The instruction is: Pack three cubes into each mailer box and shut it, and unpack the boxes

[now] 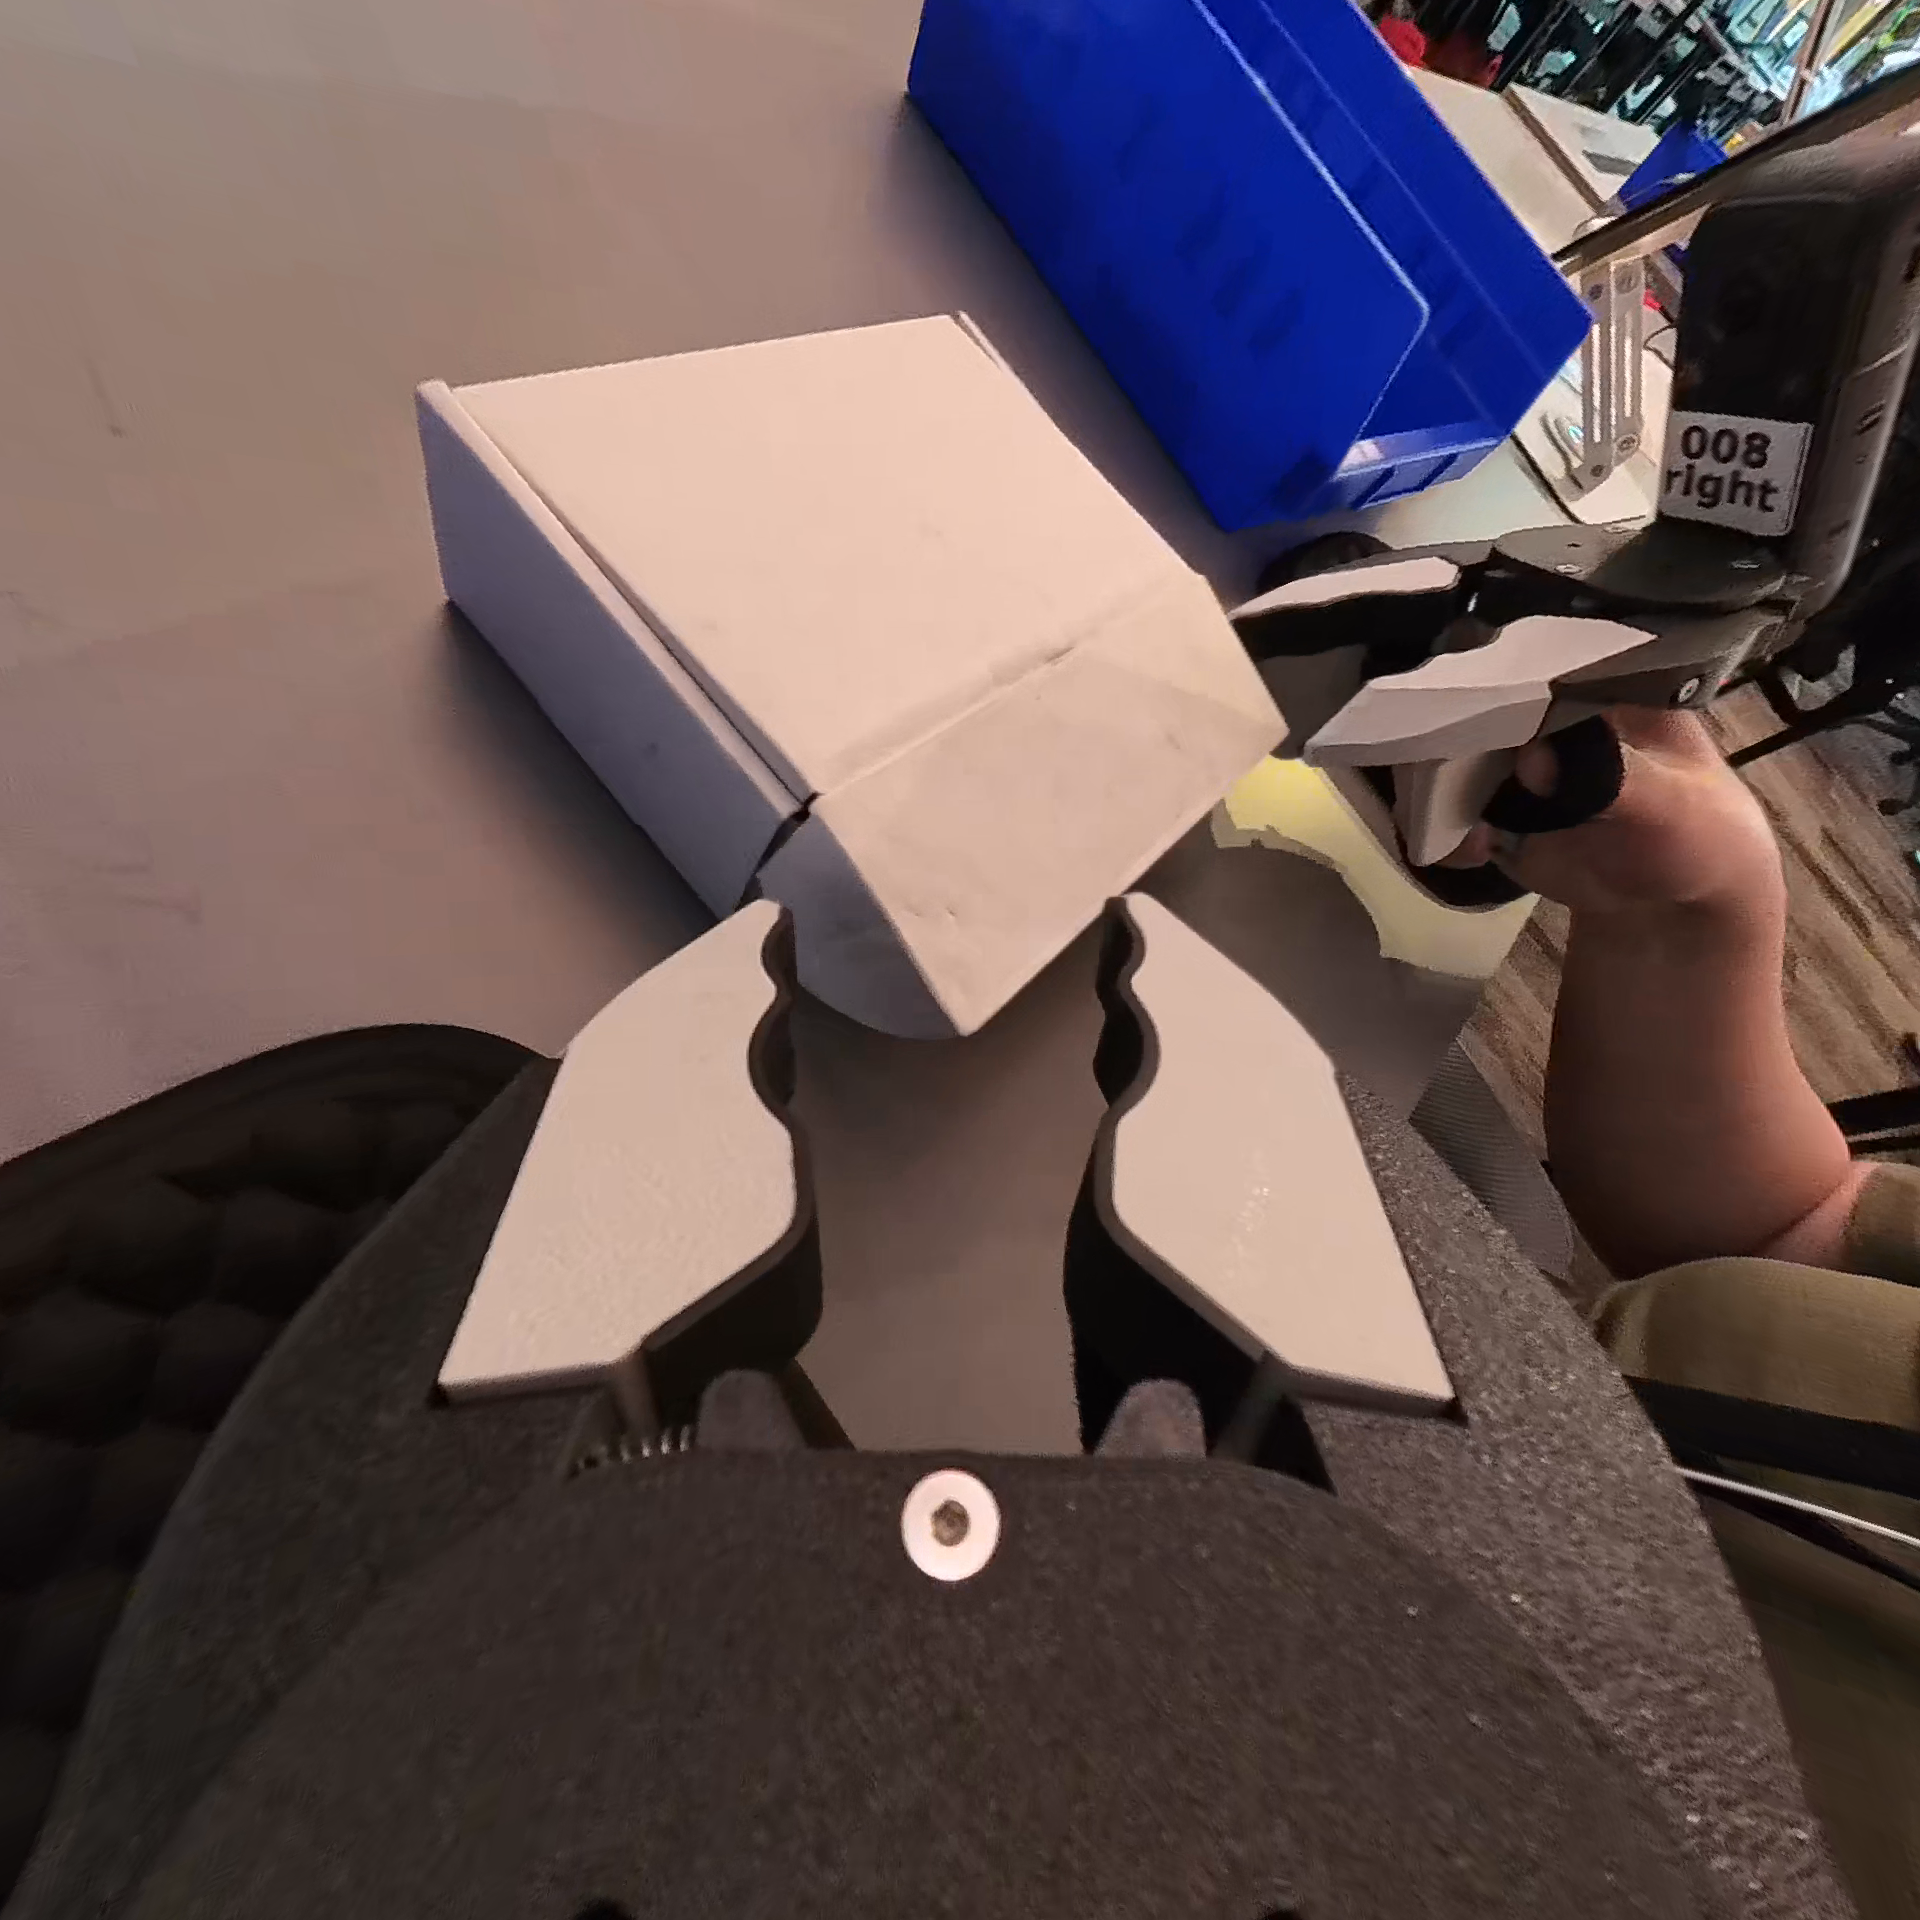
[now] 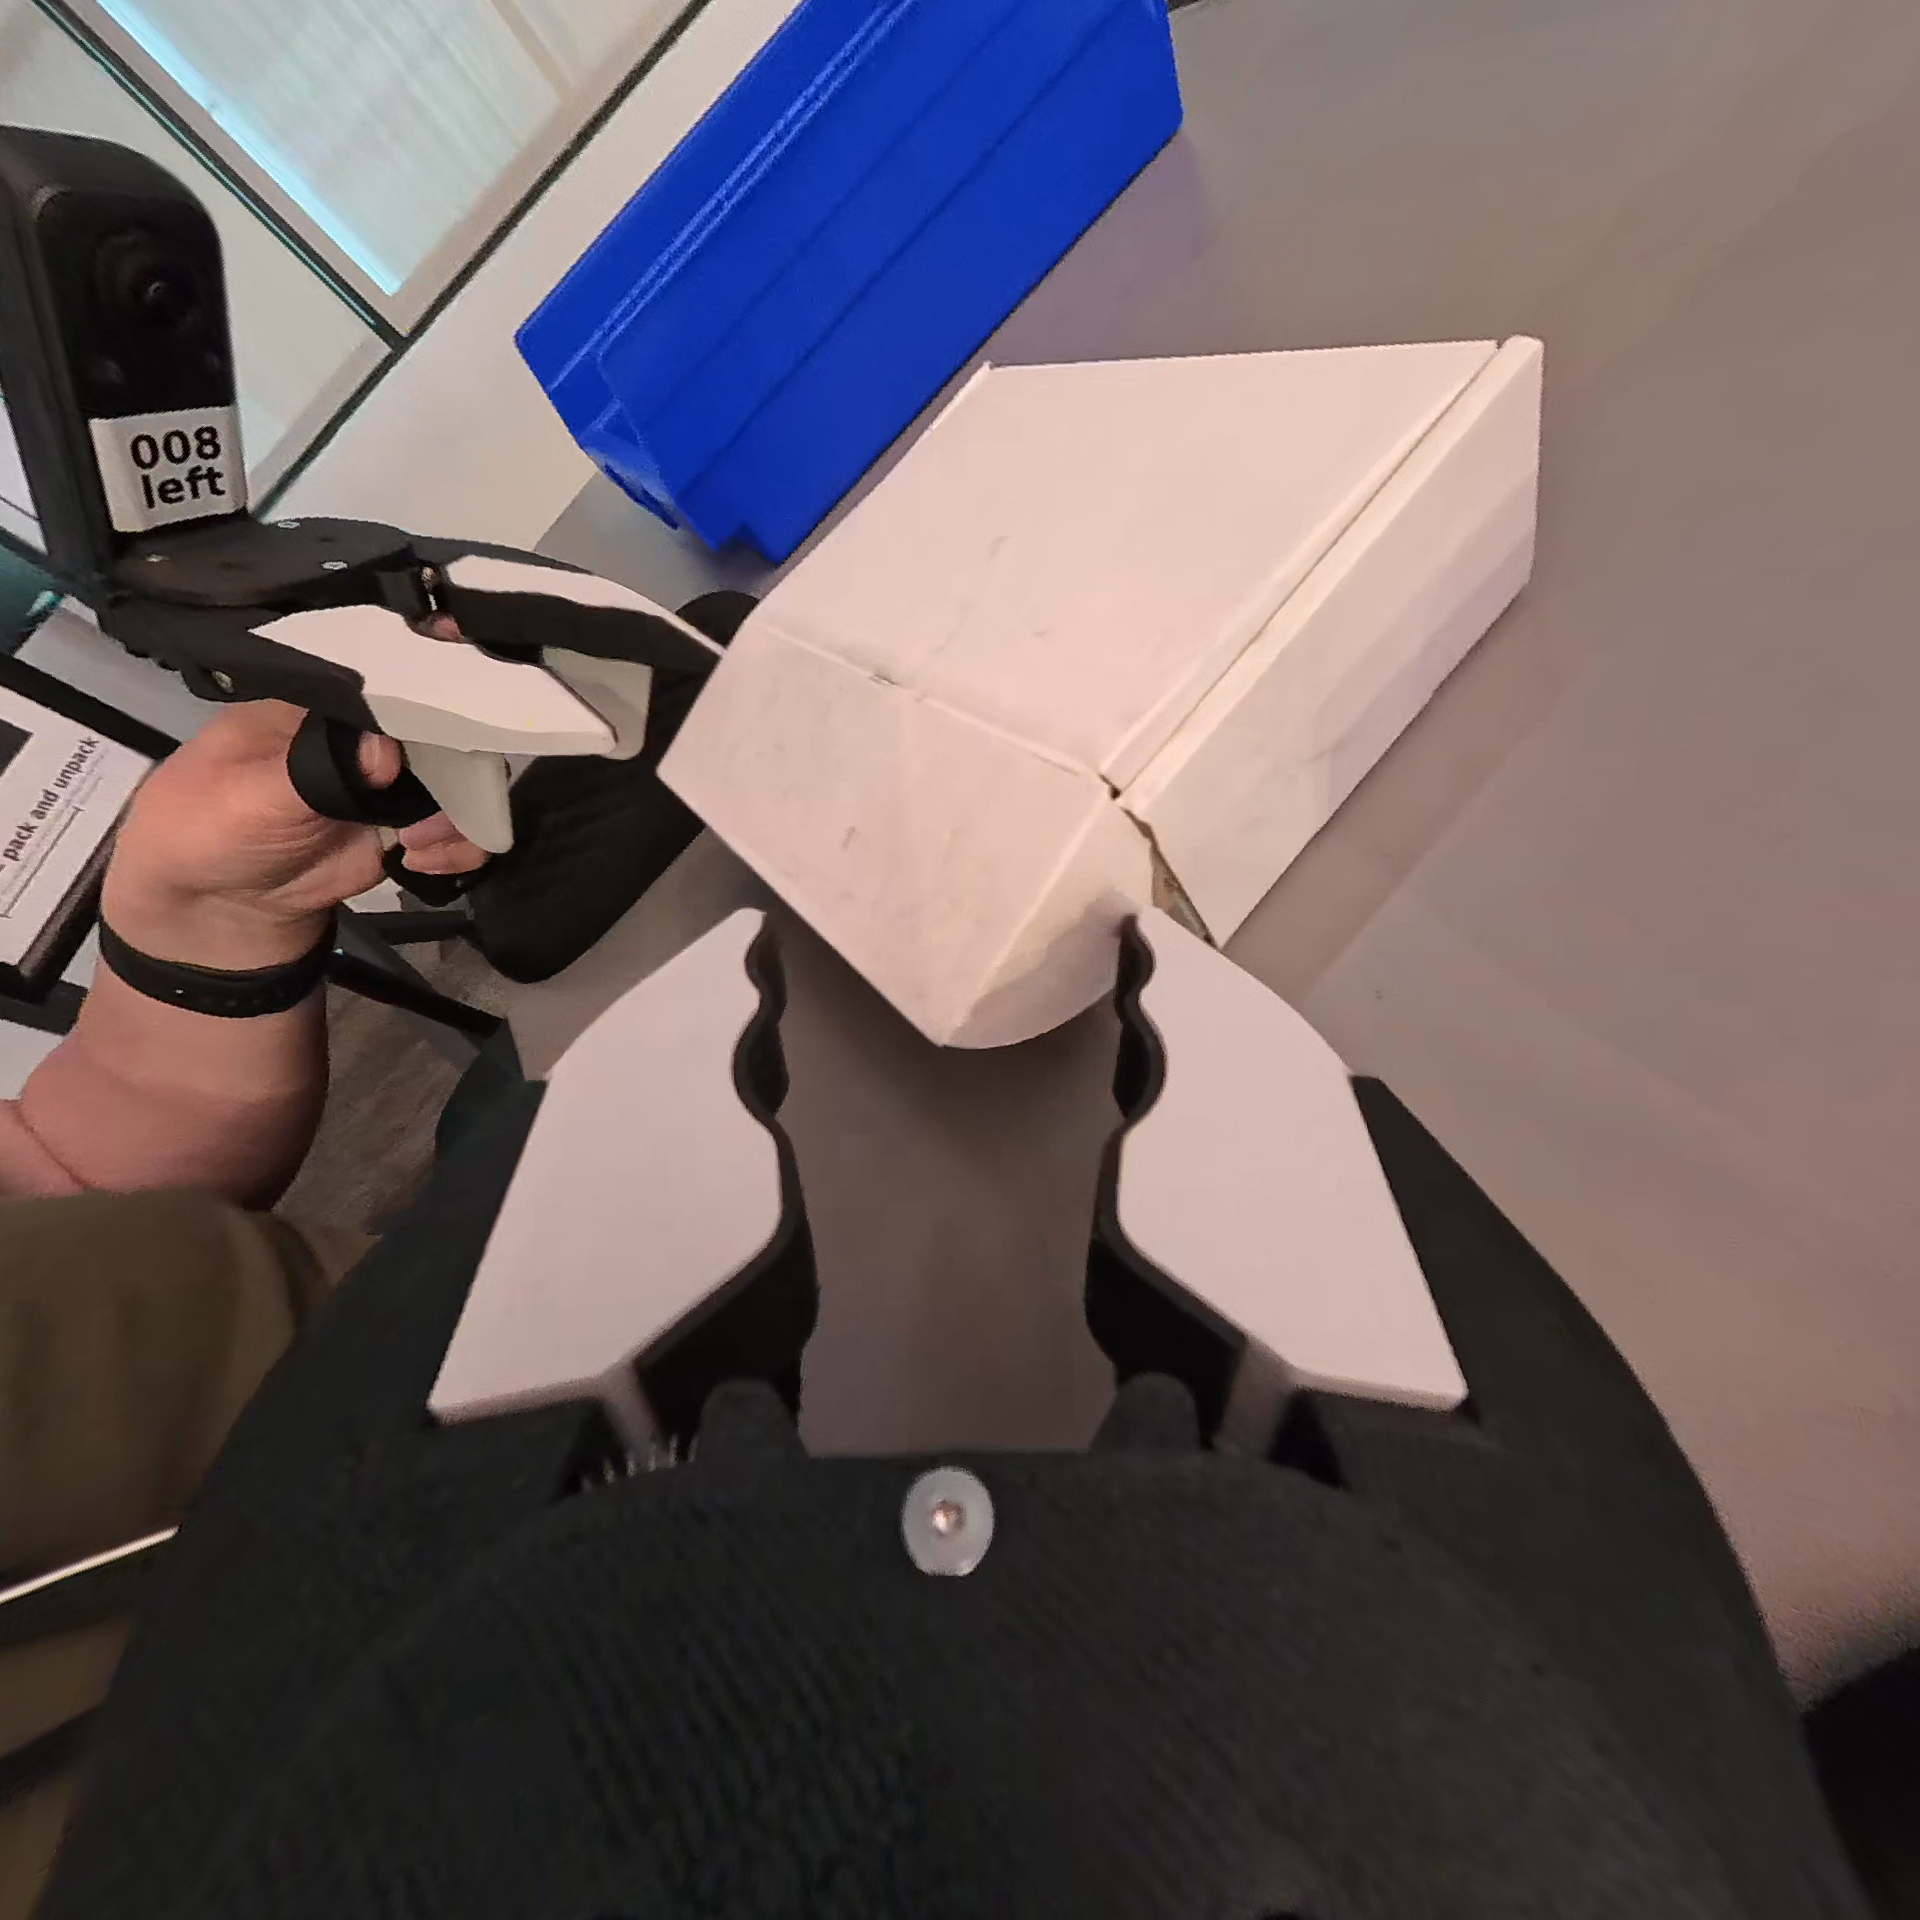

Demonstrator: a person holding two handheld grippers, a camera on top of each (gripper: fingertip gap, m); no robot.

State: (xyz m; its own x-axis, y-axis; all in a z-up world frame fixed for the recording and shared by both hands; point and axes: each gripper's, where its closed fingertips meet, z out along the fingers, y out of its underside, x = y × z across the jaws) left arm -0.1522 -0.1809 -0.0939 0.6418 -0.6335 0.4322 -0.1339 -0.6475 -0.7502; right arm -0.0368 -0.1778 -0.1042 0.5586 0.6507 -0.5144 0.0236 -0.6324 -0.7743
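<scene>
A white mailer box lies on the grey table, lid down, its front flap sticking out towards me, untucked. My left gripper is open, with one front corner of the flap between its fingertips. My right gripper is open at the other front corner of the same box. Each gripper also shows in the other's view: the right one and the left one, both by the flap's edge. No cubes show; the box's inside is hidden.
A blue plastic bin stands just behind the box, also in the right wrist view. The table's near edge runs under the flap. A framed printed sheet lies off to the left. A person's hands hold both grippers.
</scene>
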